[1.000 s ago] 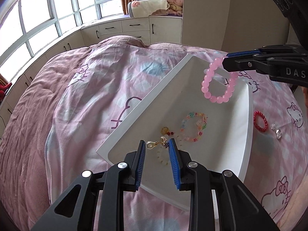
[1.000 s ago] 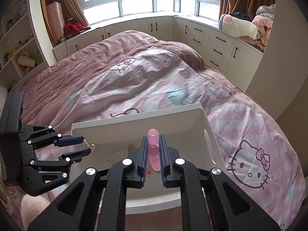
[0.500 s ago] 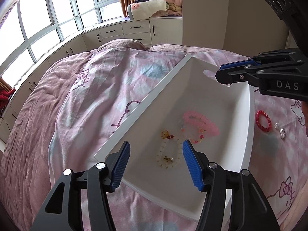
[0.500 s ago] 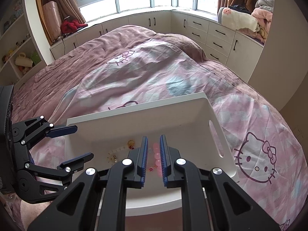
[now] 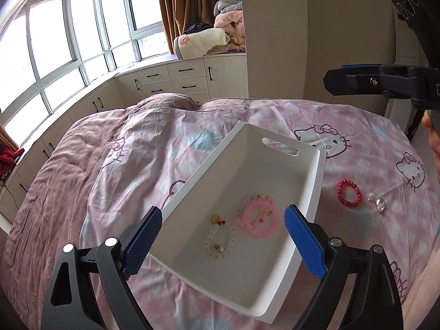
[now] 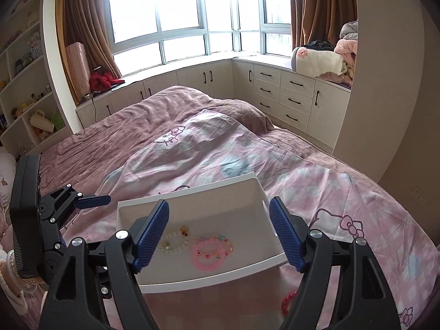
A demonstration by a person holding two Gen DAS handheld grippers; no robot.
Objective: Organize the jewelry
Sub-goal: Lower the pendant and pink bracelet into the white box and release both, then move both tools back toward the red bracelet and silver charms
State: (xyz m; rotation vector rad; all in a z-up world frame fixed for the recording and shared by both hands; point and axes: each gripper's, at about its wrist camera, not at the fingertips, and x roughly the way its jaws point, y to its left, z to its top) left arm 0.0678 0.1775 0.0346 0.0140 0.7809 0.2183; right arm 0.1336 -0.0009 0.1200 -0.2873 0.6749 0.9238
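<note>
A white tray lies on the pink bed cover. In it lie a pink bead bracelet on top of a multicolour bead bracelet, and a pale bead bracelet with gold charms. The tray and pink bracelet also show in the right wrist view. My left gripper is open and empty above the tray's near end. My right gripper is open and empty above the tray. A red bead bracelet lies on the cover right of the tray.
Two small clear crystal pieces lie beside the red bracelet. Cabinets with drawers and windows run behind the bed. A shelf unit stands at the far left. A person's hand shows at the right edge.
My right gripper let go of the pink bracelet, which dropped into the tray, then opened wide and rose. My left gripper released the pale charm bracelet into the tray, opened wide and drew back.
</note>
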